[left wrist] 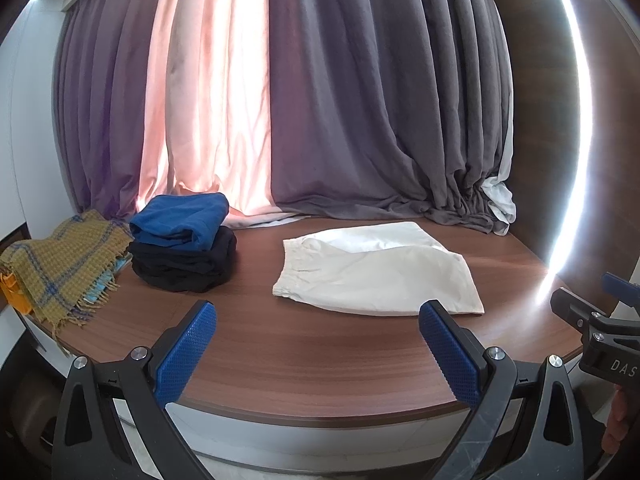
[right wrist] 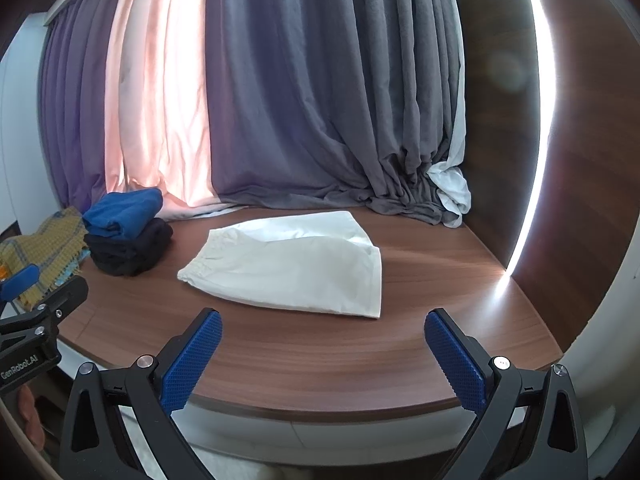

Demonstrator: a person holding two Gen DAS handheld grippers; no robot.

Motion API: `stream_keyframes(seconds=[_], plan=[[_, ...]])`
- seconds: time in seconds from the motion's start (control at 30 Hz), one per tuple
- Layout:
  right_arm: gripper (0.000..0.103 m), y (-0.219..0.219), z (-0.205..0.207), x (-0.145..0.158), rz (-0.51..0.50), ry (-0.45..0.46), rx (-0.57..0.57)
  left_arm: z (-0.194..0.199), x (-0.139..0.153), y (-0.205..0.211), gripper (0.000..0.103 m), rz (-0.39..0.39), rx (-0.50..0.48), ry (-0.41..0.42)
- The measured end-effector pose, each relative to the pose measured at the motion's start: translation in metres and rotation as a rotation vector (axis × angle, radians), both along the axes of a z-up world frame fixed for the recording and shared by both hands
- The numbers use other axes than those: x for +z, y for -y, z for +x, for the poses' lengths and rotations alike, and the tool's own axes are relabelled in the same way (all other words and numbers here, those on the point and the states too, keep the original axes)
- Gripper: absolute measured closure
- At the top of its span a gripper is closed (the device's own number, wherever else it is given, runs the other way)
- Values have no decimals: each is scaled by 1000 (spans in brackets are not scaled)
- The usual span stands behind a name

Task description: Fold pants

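Cream-white pants [left wrist: 380,270] lie folded flat on the brown wooden table [left wrist: 300,352], waistband to the left; they also show in the right wrist view [right wrist: 294,266]. My left gripper [left wrist: 318,312] is open and empty, hovering over the table's front edge, short of the pants. My right gripper [right wrist: 324,318] is open and empty, also near the front edge, just in front of the pants. The right gripper's body shows at the right edge of the left wrist view [left wrist: 600,328]; the left gripper's body shows at the left of the right wrist view [right wrist: 36,320].
A stack of folded clothes, blue [left wrist: 180,218] on black [left wrist: 186,264], stands at the table's back left. A mustard plaid fringed blanket [left wrist: 60,264] lies at the far left. Grey and pink curtains [left wrist: 320,100] hang behind. A wood wall panel with a light strip [right wrist: 532,160] is on the right.
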State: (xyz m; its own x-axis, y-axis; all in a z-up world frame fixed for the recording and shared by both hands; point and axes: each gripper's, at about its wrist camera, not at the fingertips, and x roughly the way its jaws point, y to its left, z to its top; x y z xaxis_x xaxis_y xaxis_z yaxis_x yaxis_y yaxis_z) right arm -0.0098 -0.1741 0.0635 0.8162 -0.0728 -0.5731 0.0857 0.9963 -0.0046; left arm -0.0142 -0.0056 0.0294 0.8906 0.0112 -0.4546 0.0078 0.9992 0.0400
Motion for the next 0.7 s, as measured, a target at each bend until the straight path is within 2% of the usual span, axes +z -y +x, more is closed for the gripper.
stream_keyframes(seconds=[0.7], plan=[[1, -8, 1, 4, -5, 12, 22, 7, 4, 0, 0, -3, -1, 13]])
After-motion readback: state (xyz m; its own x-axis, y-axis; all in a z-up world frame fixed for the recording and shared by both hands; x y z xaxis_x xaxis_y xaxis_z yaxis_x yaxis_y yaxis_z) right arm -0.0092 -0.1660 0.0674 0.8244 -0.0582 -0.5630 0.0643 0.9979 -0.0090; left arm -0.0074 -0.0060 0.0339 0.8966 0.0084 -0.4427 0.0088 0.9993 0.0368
